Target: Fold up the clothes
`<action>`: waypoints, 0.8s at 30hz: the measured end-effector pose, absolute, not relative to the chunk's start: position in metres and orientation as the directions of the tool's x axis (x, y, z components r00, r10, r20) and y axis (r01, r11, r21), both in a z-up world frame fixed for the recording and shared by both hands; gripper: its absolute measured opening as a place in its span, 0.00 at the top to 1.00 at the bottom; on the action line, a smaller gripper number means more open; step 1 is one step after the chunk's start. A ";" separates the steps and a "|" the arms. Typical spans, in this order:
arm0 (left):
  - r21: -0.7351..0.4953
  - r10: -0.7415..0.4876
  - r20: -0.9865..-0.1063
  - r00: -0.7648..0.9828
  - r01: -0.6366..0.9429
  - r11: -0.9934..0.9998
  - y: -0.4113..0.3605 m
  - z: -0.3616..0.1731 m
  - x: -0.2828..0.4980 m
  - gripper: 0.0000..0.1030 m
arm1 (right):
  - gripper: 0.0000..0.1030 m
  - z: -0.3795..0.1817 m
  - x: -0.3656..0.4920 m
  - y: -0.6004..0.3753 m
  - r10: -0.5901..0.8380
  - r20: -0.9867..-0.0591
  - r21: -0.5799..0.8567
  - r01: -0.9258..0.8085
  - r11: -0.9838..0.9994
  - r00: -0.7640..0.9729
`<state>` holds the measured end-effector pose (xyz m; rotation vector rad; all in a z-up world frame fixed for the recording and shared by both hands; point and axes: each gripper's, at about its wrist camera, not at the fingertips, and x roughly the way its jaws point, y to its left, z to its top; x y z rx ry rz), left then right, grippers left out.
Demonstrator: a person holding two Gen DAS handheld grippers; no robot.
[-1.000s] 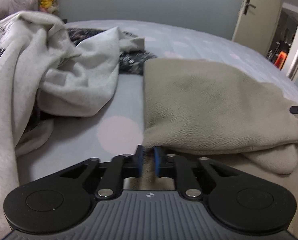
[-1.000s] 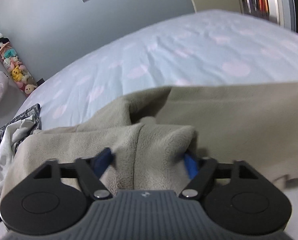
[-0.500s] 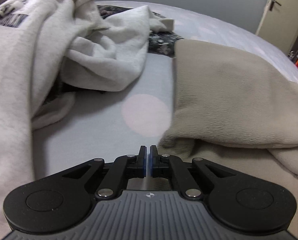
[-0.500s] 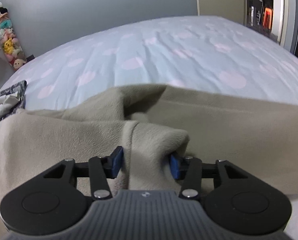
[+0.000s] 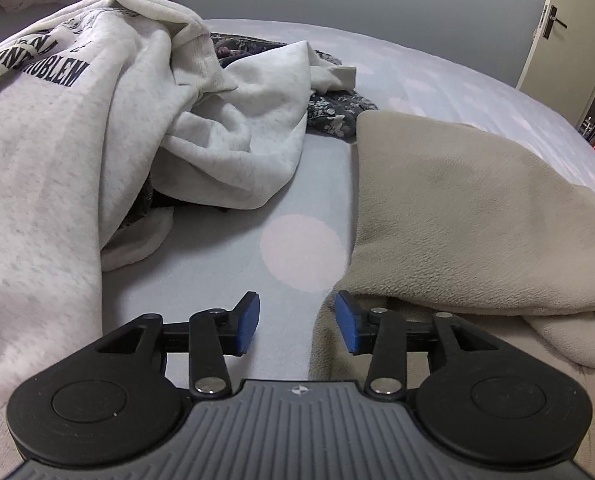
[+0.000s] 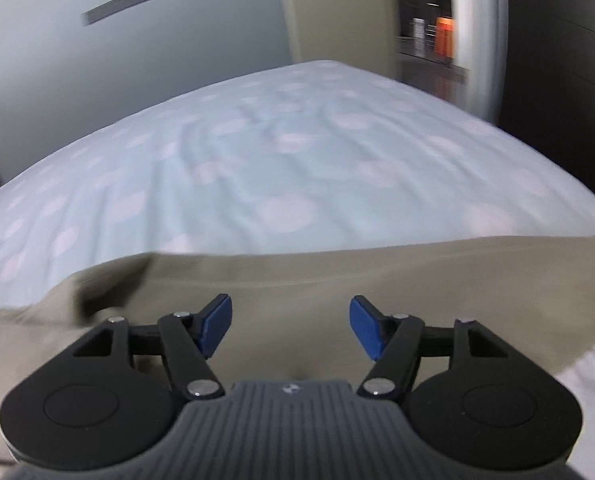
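A beige fleece garment (image 5: pixel 469 216) lies folded over on the bed, filling the right half of the left wrist view. My left gripper (image 5: pixel 297 326) is open just above the sheet at the garment's near left corner, its right pad (image 5: pixel 347 330) against the fleece edge. In the right wrist view the same beige garment (image 6: pixel 337 276) spreads flat below my right gripper (image 6: pixel 290 330), which is open and holds nothing. That view is blurred by motion.
A heap of light grey sweatshirt (image 5: pixel 57 152) with dark lettering lies to the left, over a dark floral garment (image 5: pixel 333 108). The bed sheet (image 6: pixel 281 160) is pale blue with pink dots. A door (image 5: pixel 561 28) stands at the far right.
Both grippers have opened: the left was shut at the garment's corner, the right was pinching a fleece fold and has let it go. The right view has swung right.
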<state>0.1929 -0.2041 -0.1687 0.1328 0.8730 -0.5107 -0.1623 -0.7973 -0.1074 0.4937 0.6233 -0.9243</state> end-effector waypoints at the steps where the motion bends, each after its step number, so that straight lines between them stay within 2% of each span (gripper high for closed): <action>1: -0.088 -0.367 -0.763 0.532 0.477 0.874 -0.204 -0.169 0.193 0.61 | 0.32 -0.107 -0.171 -0.805 -0.586 -0.684 0.126 0.861 0.492 0.435; 9: -0.055 -0.317 -0.798 0.513 0.463 0.885 -0.207 -0.188 0.198 0.61 | 0.30 -0.111 -0.243 -0.863 -0.640 -0.707 0.139 0.947 0.290 0.300; 16: -0.056 -0.325 -0.789 0.521 0.466 0.883 -0.205 -0.195 0.194 0.59 | 0.28 -0.136 -0.297 -0.903 -0.622 -0.746 0.240 0.967 0.079 0.236; 24: -0.065 -0.323 -0.791 0.520 0.453 0.889 -0.205 -0.197 0.194 0.58 | 0.26 -0.171 -0.308 -0.932 -0.555 -0.796 0.271 0.962 0.032 0.243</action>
